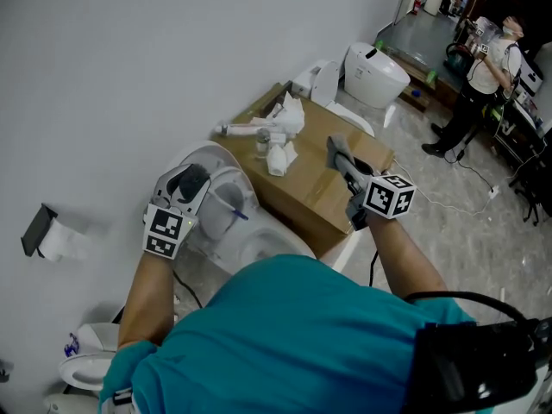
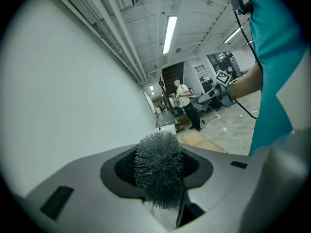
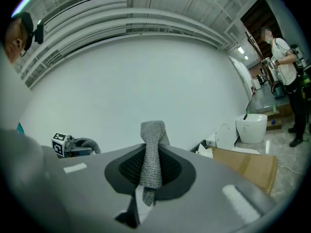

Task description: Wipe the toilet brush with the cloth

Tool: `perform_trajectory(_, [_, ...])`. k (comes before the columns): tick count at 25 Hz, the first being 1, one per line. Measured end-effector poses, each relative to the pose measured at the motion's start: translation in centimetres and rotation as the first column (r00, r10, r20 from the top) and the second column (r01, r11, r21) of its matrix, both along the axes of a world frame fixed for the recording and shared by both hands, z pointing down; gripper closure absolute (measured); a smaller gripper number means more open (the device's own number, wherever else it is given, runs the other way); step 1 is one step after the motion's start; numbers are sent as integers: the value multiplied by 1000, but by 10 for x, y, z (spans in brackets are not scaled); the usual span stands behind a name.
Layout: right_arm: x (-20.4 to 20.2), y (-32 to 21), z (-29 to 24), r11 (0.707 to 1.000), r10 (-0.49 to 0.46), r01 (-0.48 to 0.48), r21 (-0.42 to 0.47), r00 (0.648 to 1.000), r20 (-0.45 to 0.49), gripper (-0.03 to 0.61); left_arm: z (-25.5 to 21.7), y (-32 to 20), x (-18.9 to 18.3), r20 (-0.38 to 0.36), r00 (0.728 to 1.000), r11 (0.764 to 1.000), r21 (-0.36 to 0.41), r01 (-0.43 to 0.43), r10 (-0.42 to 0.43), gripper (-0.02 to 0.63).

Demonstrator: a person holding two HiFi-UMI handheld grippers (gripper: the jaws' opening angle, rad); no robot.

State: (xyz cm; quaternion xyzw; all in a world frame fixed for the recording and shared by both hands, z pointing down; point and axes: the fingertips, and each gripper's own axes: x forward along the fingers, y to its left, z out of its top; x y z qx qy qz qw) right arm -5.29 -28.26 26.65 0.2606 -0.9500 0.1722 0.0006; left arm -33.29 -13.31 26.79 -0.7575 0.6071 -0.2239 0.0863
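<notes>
The toilet brush (image 2: 159, 166) has a round head of grey bristles that sticks up between the jaws of my left gripper (image 2: 161, 188), which is shut on the white neck just under the head. In the head view my left gripper (image 1: 185, 188) hangs over a white toilet bowl (image 1: 250, 244). My right gripper (image 3: 148, 176) is shut on a grey knitted cloth (image 3: 150, 154), a folded strip that pokes out past the jaws. In the head view the cloth (image 1: 338, 149) and my right gripper (image 1: 347, 166) are over the cardboard box (image 1: 310, 201), well apart from the brush.
White crumpled paper and a small bottle (image 1: 278, 136) lie on the cardboard box. Another toilet (image 1: 375, 74) stands behind it. A paper roll holder (image 1: 43, 231) is on the wall at left. A person (image 1: 483, 72) stands at the far right among cables.
</notes>
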Motion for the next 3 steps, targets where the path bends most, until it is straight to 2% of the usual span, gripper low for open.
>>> perform_trajectory(3, [0, 0, -1, 1000, -4, 4, 5, 1000, -2, 561, 0, -2, 2, 6, 1000, 1000, 0, -2, 2, 442])
